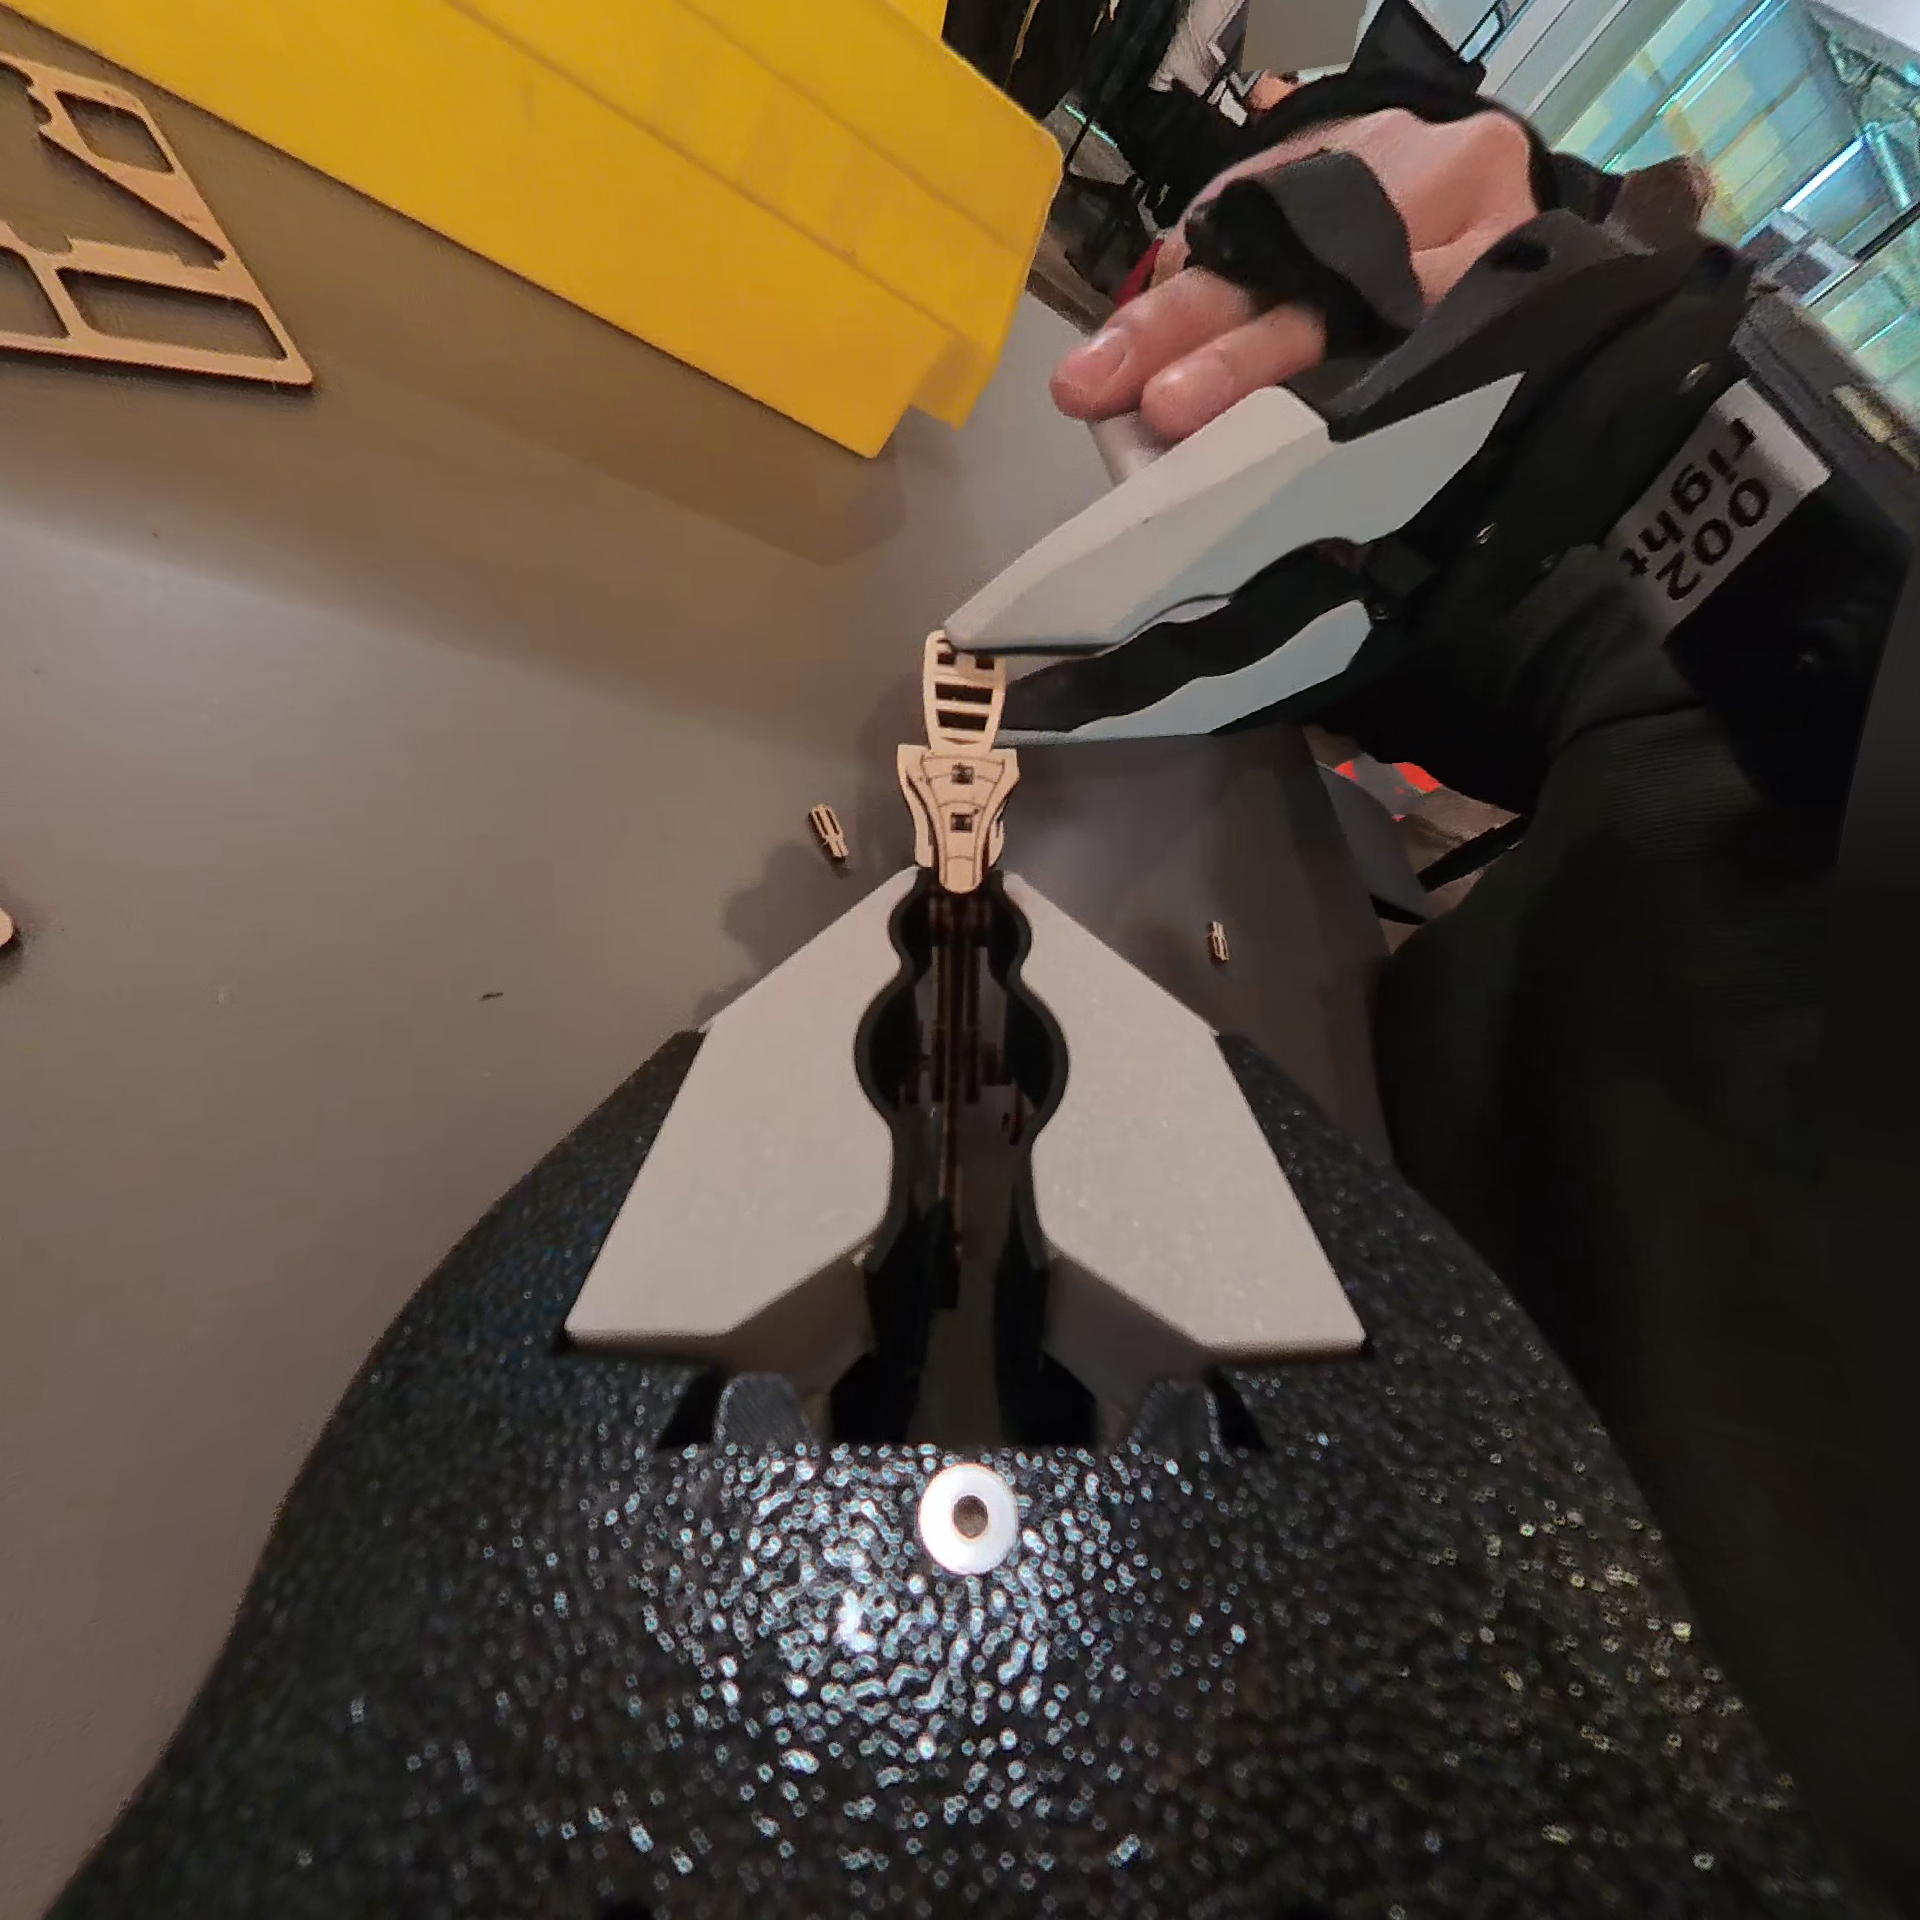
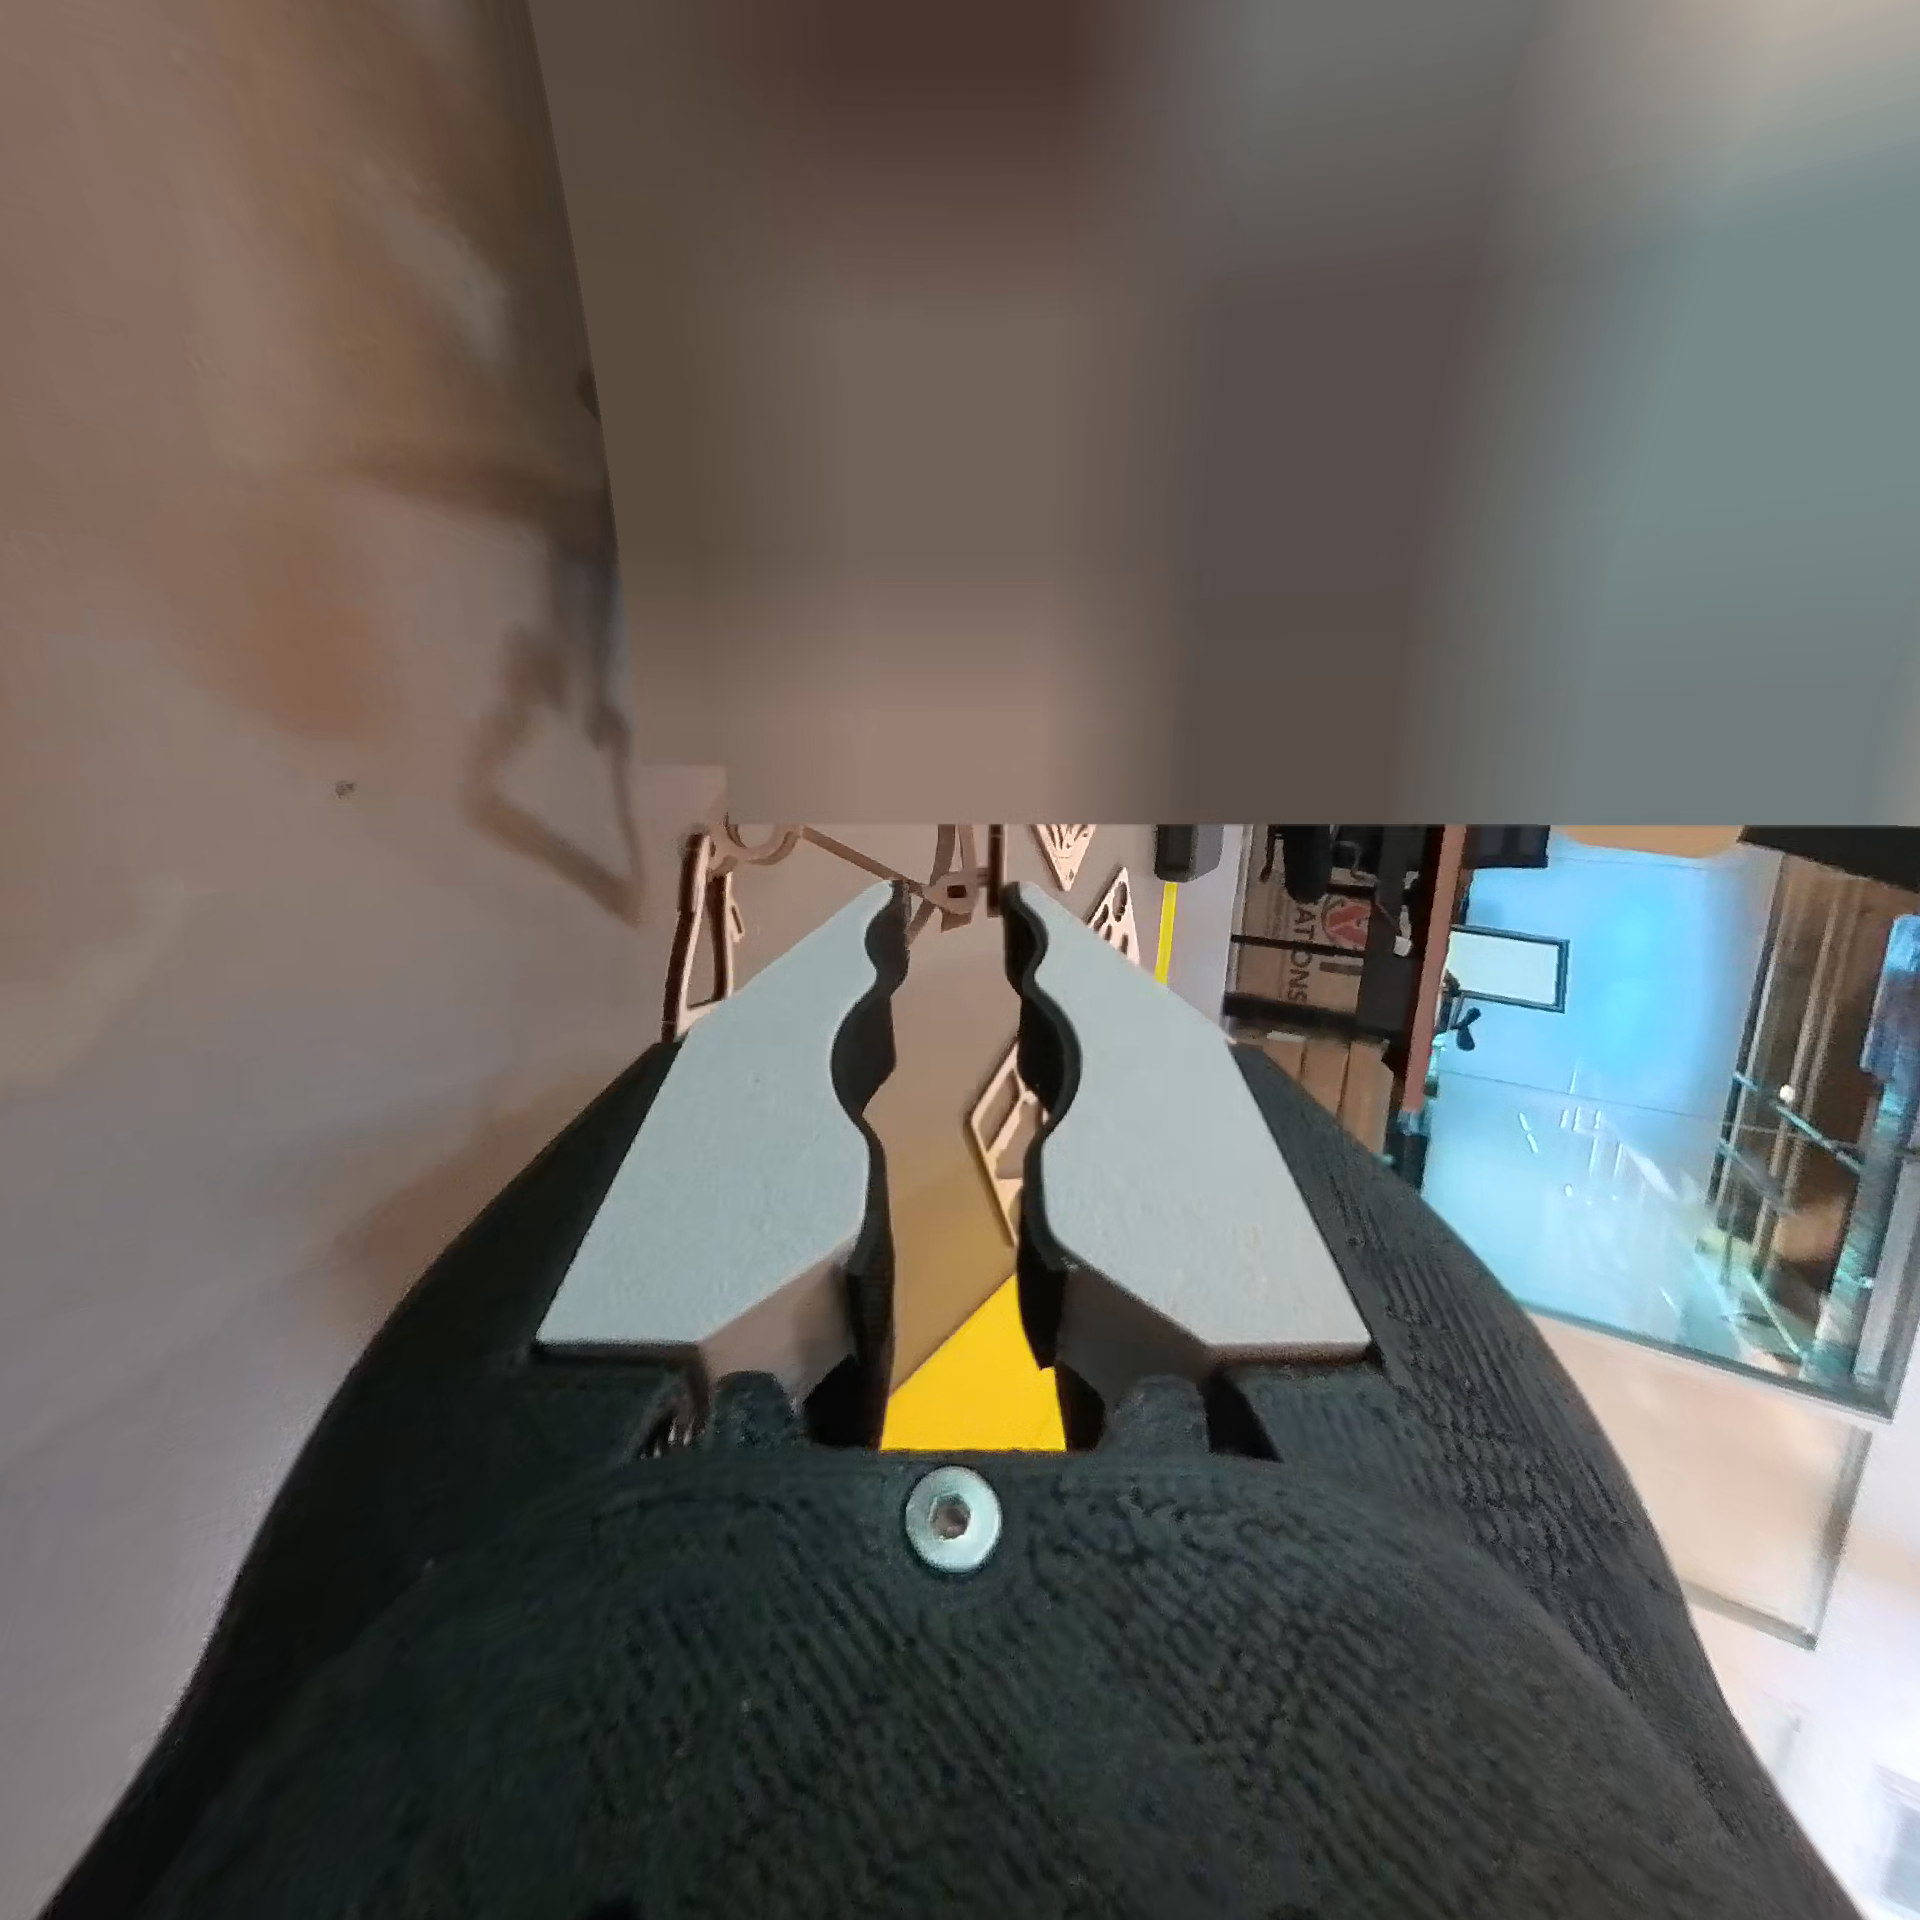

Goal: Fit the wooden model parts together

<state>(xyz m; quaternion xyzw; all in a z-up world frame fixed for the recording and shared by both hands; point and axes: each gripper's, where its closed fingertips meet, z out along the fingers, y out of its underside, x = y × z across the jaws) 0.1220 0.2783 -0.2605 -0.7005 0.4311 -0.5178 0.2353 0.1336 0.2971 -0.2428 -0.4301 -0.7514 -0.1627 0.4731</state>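
**Wooden model pinched between two tools**

The left tool (image 1: 958, 883) is closed on the wooden model (image 1: 958, 816), which juts above its tips. The right tool (image 1: 982, 670) brackets the model's slotted top, apparently gripping it; contact is unclear. Grey table (image 1: 364, 727) lies open leftward, bounded by the yellow bin (image 1: 727, 208).

I'm working in what looks like a workshop or maker lab: a grey worktable (image 1: 312, 675) with a yellow plastic bin (image 1: 644, 187), laser-cut plywood sheets (image 1: 114, 239), stacked cardboard boxes (image 2: 1299, 966) and a glass partition (image 2: 1662, 1122) beyond
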